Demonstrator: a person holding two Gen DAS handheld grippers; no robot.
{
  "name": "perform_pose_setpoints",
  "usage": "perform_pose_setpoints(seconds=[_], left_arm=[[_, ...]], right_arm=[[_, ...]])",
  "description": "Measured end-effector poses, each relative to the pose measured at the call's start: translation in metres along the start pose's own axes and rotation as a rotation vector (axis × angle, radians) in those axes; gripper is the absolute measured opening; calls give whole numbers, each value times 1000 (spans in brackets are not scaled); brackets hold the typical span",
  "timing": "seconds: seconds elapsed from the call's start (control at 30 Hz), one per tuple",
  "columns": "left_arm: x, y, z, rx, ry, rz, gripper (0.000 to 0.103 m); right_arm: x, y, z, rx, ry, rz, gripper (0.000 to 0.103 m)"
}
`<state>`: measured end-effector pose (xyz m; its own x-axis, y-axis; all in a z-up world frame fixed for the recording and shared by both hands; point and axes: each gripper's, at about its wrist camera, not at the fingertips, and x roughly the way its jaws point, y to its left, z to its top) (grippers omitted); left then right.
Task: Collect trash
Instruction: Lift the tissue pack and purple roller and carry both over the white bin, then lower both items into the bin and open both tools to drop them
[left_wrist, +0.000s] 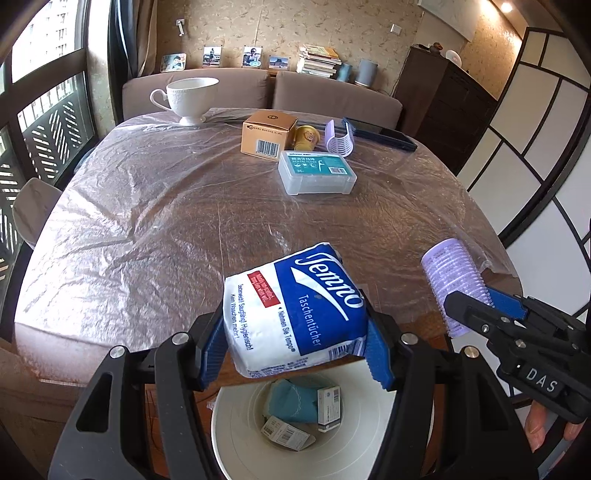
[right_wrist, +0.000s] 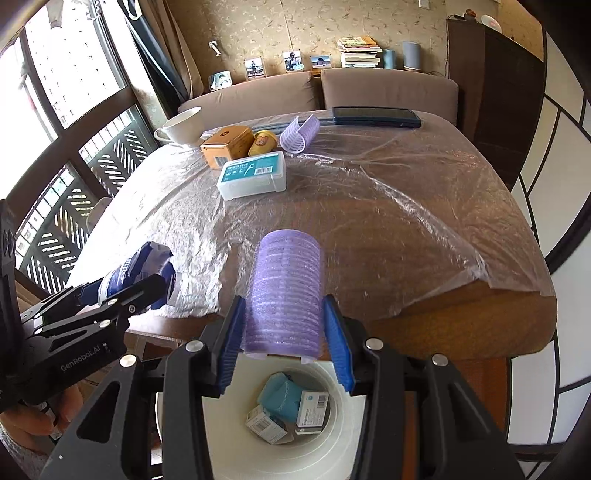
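Gripping a blue-white tissue pack (left_wrist: 295, 310), the left gripper (left_wrist: 295, 347) hides part of the white bin (left_wrist: 369, 417) at lower centre, while the right gripper (right_wrist: 284, 339) clamps a purple hair roller (right_wrist: 284, 291) above the table edge (right_wrist: 461, 332).

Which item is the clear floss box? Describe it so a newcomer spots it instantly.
On the plastic-covered table, look at the far cluster beside the gold carton. The floss box lies nearest the camera: a flat, clear case with a teal label.
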<state>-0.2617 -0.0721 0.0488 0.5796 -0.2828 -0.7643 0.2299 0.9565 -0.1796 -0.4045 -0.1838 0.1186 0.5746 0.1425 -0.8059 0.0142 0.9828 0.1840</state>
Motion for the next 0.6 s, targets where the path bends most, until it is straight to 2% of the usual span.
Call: perform_pose_setpoints(seconds=[0.27,0.5,0.6], left_arm=[[-14,-13,-30,-60,4,56,63],[-25,-31,-68,-96,22,93,63],[-29,-32,-81,-110,32,102,63]], right_arm=[[-14,-8,-24,-40,16,45,42],[-28,-21,-59,-63,50,86,42],[-30,-20,-72,-77,61,77,42]])
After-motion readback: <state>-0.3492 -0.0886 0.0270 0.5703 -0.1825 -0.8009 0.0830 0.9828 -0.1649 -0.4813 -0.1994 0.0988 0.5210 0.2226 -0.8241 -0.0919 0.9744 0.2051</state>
